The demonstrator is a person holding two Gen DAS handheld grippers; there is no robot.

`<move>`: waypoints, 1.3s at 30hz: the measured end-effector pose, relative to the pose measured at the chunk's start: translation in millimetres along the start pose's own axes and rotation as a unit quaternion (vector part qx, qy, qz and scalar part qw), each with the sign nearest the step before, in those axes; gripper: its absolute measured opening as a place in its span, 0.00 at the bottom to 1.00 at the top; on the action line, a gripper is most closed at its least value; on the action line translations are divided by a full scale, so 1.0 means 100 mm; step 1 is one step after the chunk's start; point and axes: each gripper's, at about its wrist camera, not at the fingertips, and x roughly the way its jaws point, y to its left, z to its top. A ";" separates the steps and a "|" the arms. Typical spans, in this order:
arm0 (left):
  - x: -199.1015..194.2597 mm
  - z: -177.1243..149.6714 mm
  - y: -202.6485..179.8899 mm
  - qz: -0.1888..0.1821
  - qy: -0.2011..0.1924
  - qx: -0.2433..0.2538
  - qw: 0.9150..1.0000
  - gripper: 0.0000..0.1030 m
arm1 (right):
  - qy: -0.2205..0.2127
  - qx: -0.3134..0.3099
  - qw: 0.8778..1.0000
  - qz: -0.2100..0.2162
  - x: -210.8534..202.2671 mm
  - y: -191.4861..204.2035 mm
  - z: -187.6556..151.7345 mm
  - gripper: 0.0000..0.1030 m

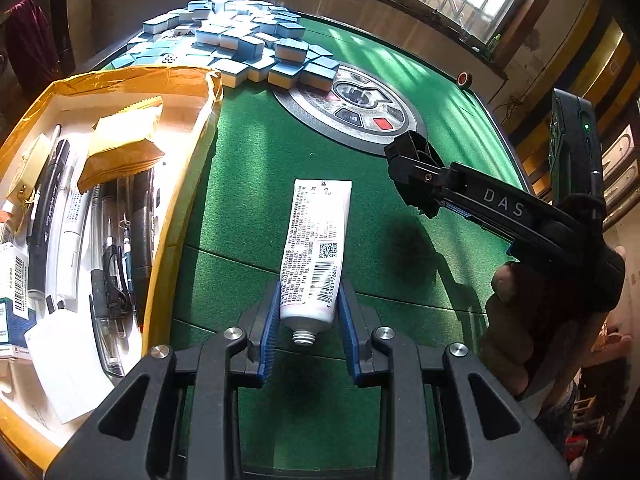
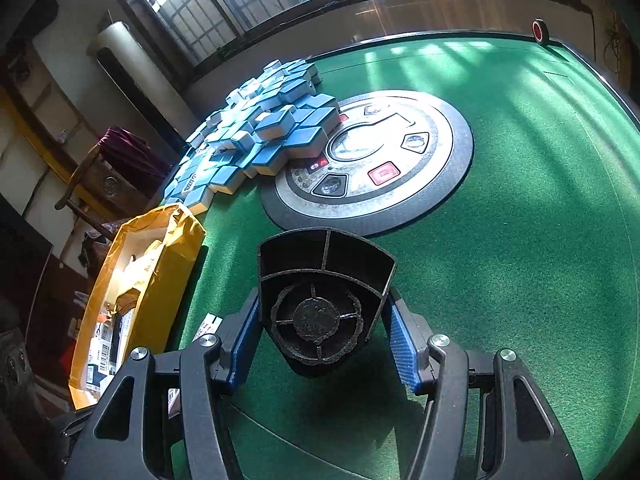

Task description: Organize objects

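A white tube with printed text and a barcode has no cap, and its threaded neck points back at the camera. My left gripper is shut on the tube's shoulder, holding it tilted above the green felt. A corner of the tube shows in the right wrist view. My right gripper is shut on a black ribbed plastic piece, fan-shaped with a round hub. In the left wrist view that gripper hovers to the right of the tube with the black piece at its tip.
A yellow-edged box at the left holds pens, a yellow packet and paper cartons; it also shows as the box. A heap of blue mahjong tiles lies behind it. The round control panel sits mid-table. A tape roll is at the far edge.
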 end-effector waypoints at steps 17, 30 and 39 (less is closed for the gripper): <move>-0.67 -0.14 0.46 0.037 -0.053 -0.024 0.998 0.25 | 0.025 -0.093 0.993 0.070 0.00 0.74 -0.38 0.52; -0.80 -0.15 1.06 0.045 -0.065 -0.082 0.994 0.25 | 0.032 -0.165 0.980 0.109 -0.02 1.66 -0.61 0.52; -0.79 0.00 1.49 0.051 -0.064 -0.119 0.990 0.25 | 0.051 -0.196 0.976 0.080 0.22 2.00 -0.71 0.52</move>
